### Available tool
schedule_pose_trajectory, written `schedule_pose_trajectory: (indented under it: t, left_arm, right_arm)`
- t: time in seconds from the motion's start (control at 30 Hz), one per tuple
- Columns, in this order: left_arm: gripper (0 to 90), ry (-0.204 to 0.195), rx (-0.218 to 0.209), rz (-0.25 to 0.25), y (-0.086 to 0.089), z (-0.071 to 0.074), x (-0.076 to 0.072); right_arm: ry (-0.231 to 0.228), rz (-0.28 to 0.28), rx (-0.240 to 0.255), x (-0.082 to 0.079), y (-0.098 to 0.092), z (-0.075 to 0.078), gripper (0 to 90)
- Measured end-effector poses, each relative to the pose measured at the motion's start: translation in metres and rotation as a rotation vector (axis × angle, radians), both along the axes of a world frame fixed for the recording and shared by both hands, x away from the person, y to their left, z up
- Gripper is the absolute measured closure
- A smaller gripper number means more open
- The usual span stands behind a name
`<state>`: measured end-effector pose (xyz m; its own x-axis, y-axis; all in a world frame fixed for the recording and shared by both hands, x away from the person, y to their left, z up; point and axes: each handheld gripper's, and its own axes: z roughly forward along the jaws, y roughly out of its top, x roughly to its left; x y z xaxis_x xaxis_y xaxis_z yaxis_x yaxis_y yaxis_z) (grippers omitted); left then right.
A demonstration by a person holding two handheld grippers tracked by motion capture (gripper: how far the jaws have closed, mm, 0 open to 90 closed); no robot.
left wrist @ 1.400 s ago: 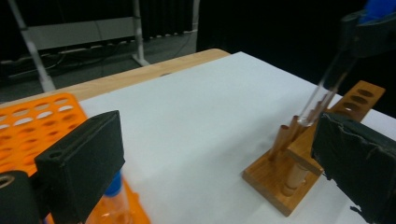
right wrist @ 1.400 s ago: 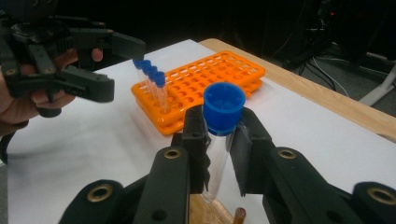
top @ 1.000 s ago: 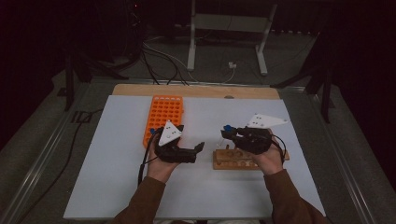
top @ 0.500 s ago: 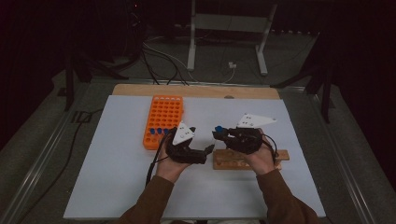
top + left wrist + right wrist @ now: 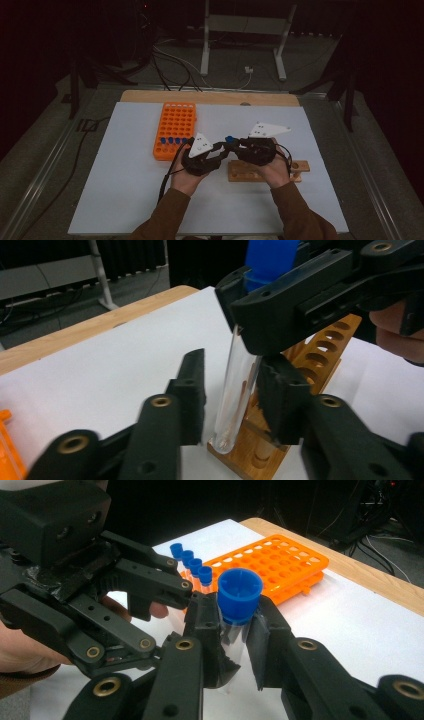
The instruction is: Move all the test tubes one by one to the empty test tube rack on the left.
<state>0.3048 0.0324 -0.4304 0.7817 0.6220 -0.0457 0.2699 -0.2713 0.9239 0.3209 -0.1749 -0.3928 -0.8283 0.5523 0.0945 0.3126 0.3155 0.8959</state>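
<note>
Tube (image 5: 235,625) between grippers; wooden rack (image 5: 260,172) below, orange rack (image 5: 175,131) beside.

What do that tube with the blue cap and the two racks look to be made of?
The tube looks like clear glass or plastic: you see through it. Its blue cap seems matte moulded plastic. The orange rack looks like plastic, with an even bright colour. The brown rack looks like wood, with pale grain and drilled holes.
</note>
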Motion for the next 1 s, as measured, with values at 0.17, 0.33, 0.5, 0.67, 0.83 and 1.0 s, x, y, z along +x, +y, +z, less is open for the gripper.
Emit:
schedule_pose_trajectory:
  t: [0.17, 0.33, 0.5, 0.67, 0.83, 1.0]
  left_arm:
    - [75.0, -0.004, -0.002, -0.013, -0.001, 0.0, -0.001]
    - [76.7, -0.006, 0.001, -0.021, -0.002, -0.001, -0.001]
    - [77.9, -0.008, -0.004, -0.028, -0.002, -0.001, -0.001]
    - [78.1, -0.001, -0.011, -0.017, -0.001, -0.001, 0.0]
    - [78.2, -0.002, -0.014, -0.002, 0.003, -0.001, 0.0]
    - [78.3, 0.004, -0.013, 0.007, 0.006, -0.002, 0.001]
  right_arm:
    - [0.001, 0.002, -0.001, 0.0, 0.001, 0.0, 77.3]
    - [0.004, 0.003, -0.004, 0.0, 0.0, 0.0, 77.3]
    - [0.005, 0.005, -0.005, 0.0, 0.0, 0.0, 76.7]
    - [0.008, 0.011, 0.018, 0.001, -0.002, 0.0, 64.7]
    - [0.017, -0.003, 0.052, 0.002, -0.008, 0.001, 46.0]
    - [0.022, -0.027, 0.065, 0.003, -0.013, 0.002, 29.6]
